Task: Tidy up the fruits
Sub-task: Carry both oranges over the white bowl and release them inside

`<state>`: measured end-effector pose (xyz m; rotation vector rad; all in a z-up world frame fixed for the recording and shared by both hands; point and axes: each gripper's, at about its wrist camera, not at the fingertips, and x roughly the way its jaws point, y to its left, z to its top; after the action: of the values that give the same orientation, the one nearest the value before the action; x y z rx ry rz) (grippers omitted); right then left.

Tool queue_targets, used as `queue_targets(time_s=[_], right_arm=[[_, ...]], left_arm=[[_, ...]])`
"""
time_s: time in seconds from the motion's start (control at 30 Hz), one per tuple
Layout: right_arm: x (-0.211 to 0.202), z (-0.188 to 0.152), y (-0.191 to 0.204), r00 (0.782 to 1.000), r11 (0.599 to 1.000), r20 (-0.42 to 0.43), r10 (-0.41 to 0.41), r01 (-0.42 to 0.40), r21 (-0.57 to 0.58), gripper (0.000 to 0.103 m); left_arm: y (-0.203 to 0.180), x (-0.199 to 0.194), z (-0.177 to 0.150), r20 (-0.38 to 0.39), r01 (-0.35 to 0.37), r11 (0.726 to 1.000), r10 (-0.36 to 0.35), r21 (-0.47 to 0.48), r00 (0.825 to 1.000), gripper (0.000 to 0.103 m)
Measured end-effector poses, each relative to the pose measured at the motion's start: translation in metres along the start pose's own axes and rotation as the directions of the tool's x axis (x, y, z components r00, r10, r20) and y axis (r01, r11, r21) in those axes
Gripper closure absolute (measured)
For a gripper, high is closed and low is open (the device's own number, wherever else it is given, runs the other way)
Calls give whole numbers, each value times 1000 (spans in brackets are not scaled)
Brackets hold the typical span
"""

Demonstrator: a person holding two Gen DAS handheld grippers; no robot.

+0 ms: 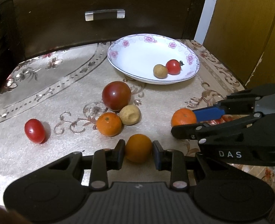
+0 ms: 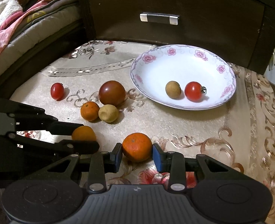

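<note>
A smooth orange fruit [image 1: 138, 148] sits on the cloth-covered surface [image 1: 66, 149], pinched between the nearly closed pads of the left hand-held gripper [image 1: 138, 152]. Just to its right, the right hand-held gripper [image 2: 137, 154] clamps a dimpled mandarin [image 2: 137, 147]. The flowered plate [image 2: 229, 71] lies ahead, holding two small fruits. Round skins could slip from the narrow pads on lifting and roll off.
</note>
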<state>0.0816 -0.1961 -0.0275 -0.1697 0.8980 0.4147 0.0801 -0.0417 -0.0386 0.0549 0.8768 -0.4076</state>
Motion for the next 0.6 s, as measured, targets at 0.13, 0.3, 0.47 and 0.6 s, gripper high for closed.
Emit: queue_targets(time_s=[0.13,0.3,0.47,0.6], right_arm=[[-2,-3,-2,1000,1000,0,-15,15,9,74],[-4,-5,0,1000,1000,1,-26,26,5,74],[-5,-4,-1,1000,999,-2,-31,31,15,74],[-8,-3,-2,999,999,7,-37,37,24,73]], left_arm=[[-1,0,0,-1,4,1000,-4,-1,1000,65],[1,1,2,-3,-3,1000,3,-9,1000,65],[-1,0,4,0,-3,1000,3,-11,1000,65],[-4,-6,7,21,0,1000,0,-4,1000,65]])
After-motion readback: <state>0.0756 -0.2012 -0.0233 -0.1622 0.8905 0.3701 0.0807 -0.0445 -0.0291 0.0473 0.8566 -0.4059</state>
